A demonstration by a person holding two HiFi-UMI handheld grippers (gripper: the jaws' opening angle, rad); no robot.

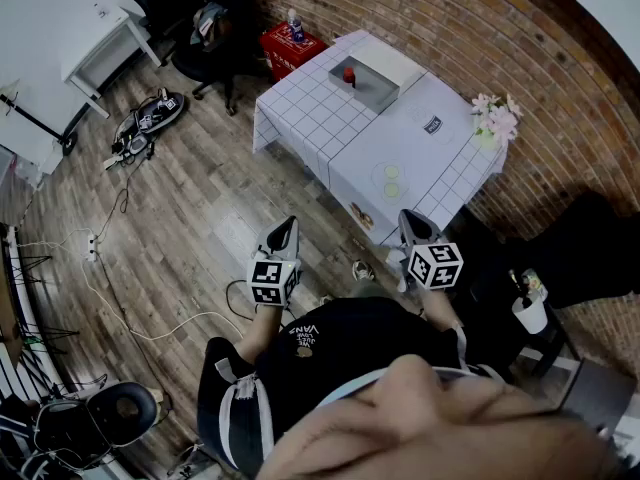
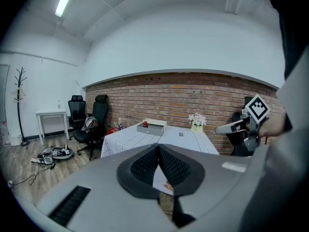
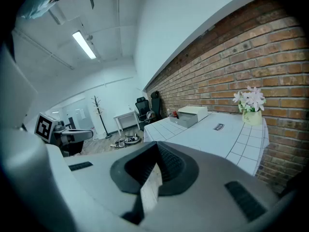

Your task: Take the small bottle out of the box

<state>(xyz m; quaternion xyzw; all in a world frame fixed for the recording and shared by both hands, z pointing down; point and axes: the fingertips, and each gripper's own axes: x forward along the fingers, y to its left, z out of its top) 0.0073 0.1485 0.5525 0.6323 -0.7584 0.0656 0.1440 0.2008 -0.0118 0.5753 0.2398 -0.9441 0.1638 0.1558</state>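
Note:
A grey open box [image 1: 372, 80] stands at the far end of a table [image 1: 330, 118] covered with a white checked cloth. A small red bottle [image 1: 349, 75] stands upright inside it. The left gripper view shows the box [image 2: 154, 126] and the bottle [image 2: 145, 124] far ahead, and so does the right gripper view, with the box [image 3: 190, 116] small in the distance. My left gripper [image 1: 287, 226] and right gripper [image 1: 410, 218] are held close to the person's body, short of the table's near end. Both are shut with nothing in them.
A pot of pink flowers [image 1: 495, 118] stands at the table's right edge by the brick wall. A red crate [image 1: 290, 43], office chairs [image 1: 200, 28] and a white desk [image 1: 100, 38] lie beyond. Cables [image 1: 150, 118] trail over the wooden floor on the left.

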